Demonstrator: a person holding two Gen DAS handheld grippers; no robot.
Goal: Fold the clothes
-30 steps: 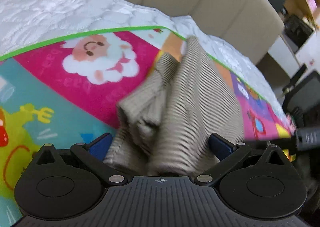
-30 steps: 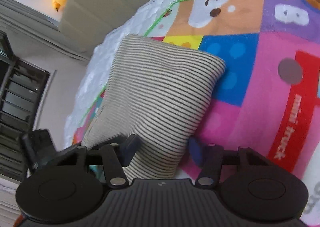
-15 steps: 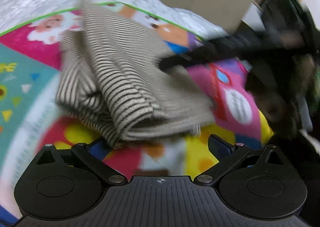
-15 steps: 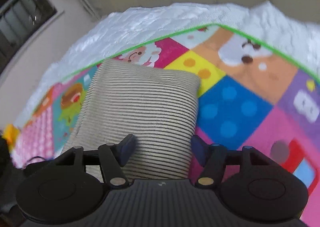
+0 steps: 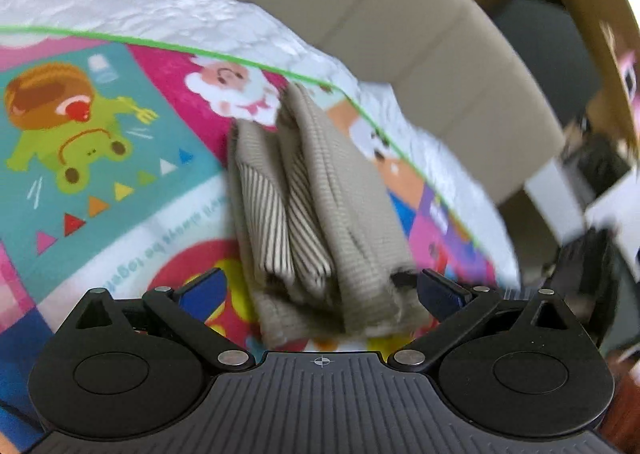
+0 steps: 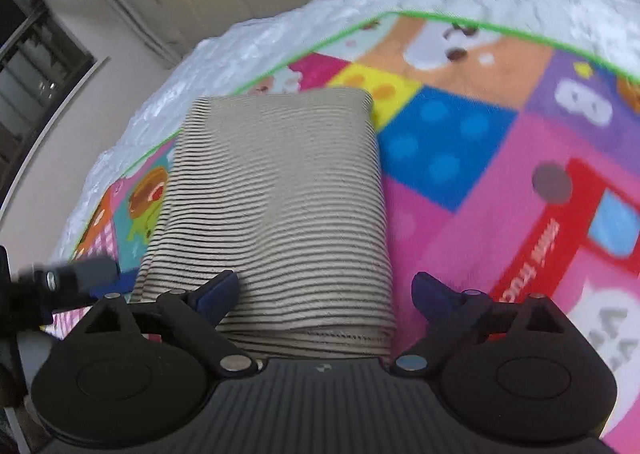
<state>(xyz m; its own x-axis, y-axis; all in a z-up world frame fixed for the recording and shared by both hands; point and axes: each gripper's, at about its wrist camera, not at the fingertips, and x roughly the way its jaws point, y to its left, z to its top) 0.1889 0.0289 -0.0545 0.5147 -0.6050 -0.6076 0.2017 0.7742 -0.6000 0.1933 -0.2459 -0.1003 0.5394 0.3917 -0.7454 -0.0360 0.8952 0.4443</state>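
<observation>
A beige garment with thin dark stripes lies folded into a thick oblong on the colourful play mat. In the left wrist view the striped garment (image 5: 320, 194) shows its layered open side, and its near end sits between the wide jaws of my left gripper (image 5: 322, 290); the left pad stands off the cloth, the right pad is close to its frayed edge. In the right wrist view the same garment (image 6: 276, 194) shows its smooth top. My right gripper (image 6: 325, 294) is opening its jaws over the near end without pinching the cloth.
The play mat (image 6: 480, 194) covers a white quilted mattress (image 5: 160, 6) with a beige padded headboard (image 5: 400, 34) behind. A dark blurred tool part (image 6: 68, 278) pokes in at the left of the right wrist view. Furniture and shelves stand beyond the bed's right side.
The right gripper's jaws have spread much wider around the garment's near end. The left wrist view swung across the bed and rolled; the garment now lies lengthwise ahead of it.
</observation>
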